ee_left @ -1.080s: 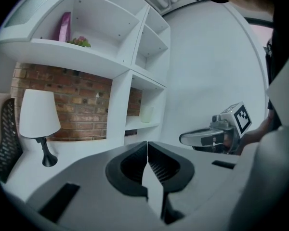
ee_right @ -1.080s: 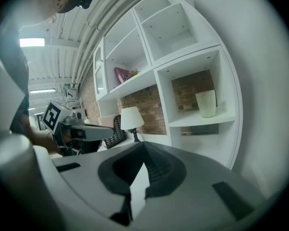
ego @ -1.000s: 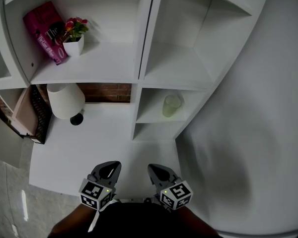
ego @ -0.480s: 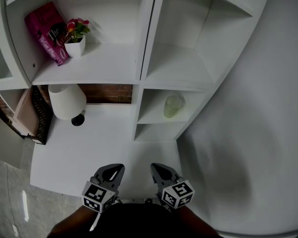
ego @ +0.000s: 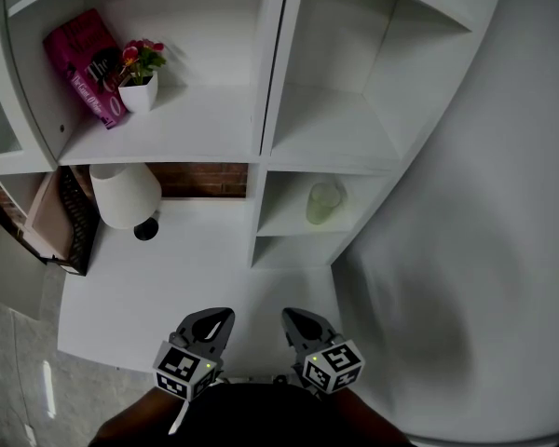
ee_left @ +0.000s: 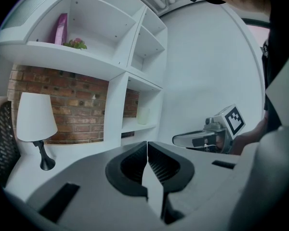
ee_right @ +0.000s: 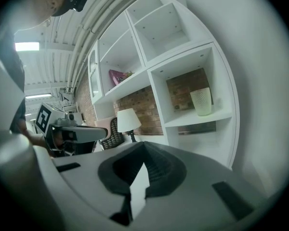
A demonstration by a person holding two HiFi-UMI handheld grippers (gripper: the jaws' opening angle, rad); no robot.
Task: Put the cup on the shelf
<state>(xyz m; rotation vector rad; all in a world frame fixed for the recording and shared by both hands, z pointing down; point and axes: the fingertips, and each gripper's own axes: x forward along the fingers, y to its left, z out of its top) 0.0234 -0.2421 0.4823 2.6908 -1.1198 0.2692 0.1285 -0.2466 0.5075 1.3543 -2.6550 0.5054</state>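
Observation:
A pale, ribbed cup stands upright on the small white shelf in the lower right compartment of the shelving unit. It also shows as the cup in the right gripper view and, small and far off, as the cup in the left gripper view. My left gripper and right gripper hover side by side over the desk's near edge, well short of the cup. Both are shut with nothing between their jaws. The left gripper and right gripper show their pads meeting.
A white table lamp stands at the back left of the white desk. A pink book and a potted flower sit on the upper left shelf. A black mesh chair back is beside the desk. A white wall closes the right.
The head view shifts very slightly. Both grippers keep their places and stay shut; the cup has not moved.

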